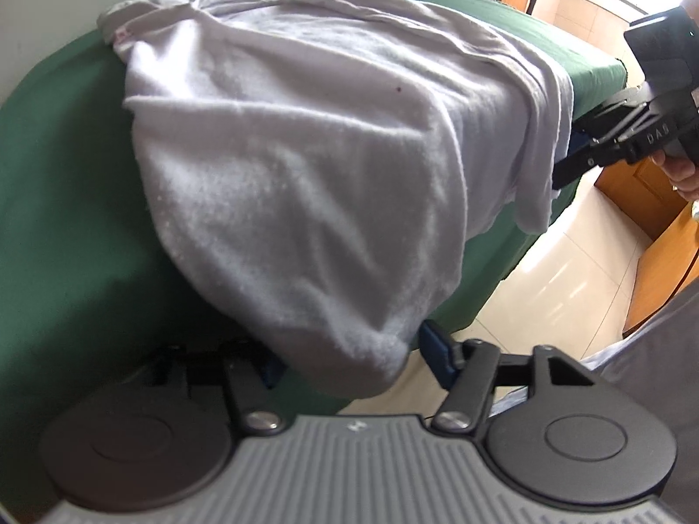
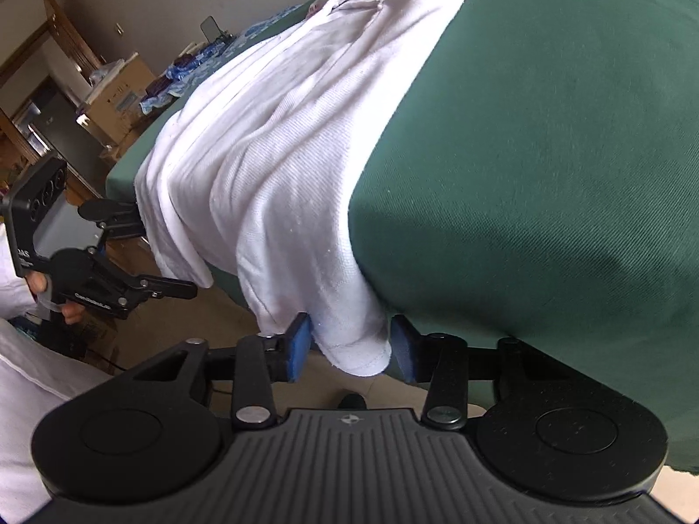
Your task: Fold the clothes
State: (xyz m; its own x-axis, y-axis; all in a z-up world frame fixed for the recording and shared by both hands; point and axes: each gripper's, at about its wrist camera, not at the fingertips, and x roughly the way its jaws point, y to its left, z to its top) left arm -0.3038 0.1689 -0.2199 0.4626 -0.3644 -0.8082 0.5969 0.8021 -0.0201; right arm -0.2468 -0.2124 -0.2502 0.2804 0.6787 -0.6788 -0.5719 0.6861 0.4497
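White shirt [image 2: 354, 349] hem between jaws (untouched), green table [image 2: 546, 153]

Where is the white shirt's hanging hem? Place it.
The white shirt drapes off the green table's near edge; its hem corner hangs between the right gripper's blue pads, untouched, while the left gripper straddles the other corner.

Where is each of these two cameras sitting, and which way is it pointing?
Left wrist view: sits on the left gripper, facing down along its fingers at the white garment hanging over the green table edge; the right gripper and a hand show at the right.

Right wrist view: sits on the right gripper, whose blue pads flank a hanging corner of the garment; the left gripper and a hand show at the left.

Shared: the white garment, the green table, and each other's gripper.
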